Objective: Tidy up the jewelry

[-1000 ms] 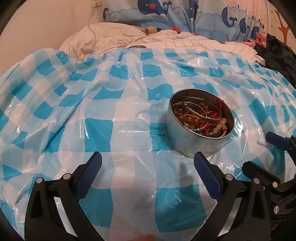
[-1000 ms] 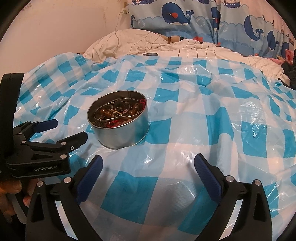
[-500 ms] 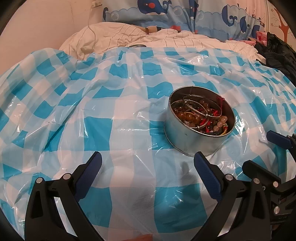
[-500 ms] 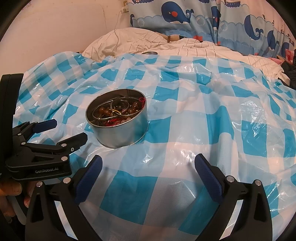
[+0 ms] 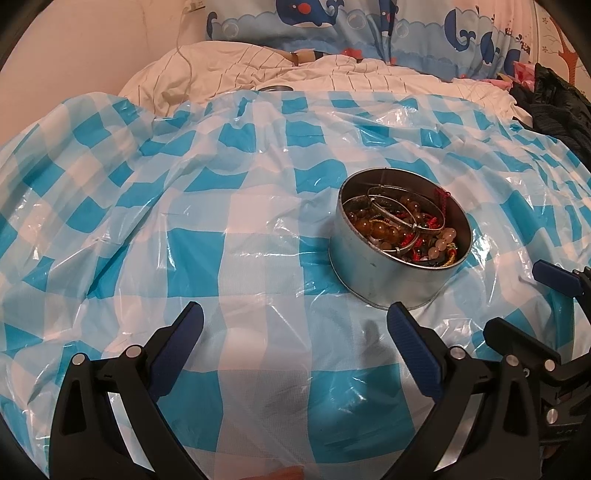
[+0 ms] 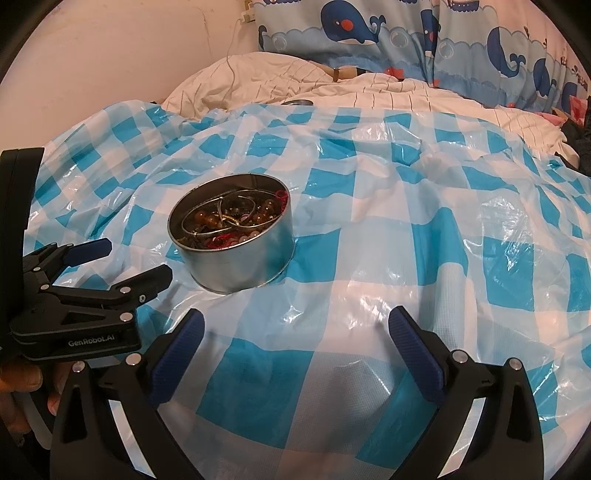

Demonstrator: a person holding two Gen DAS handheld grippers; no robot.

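Round metal tin [image 5: 391, 273], lidless, set upright on a blue-and-white checked plastic sheet [image 5: 184, 229] spread over a bed. Contents: jewelry [image 5: 402, 229], comprising amber and pale beads, silver bangles and red cord, heaped together. Left claw [image 5: 295, 343], spread wide and empty, is seen just short of the tin. Right claw [image 6: 295, 343], likewise spread and empty, is held over the sheet to the tin's right. Striped cream bedding [image 6: 332, 88] and a whale-print pillow [image 6: 369, 33] are noted behind.
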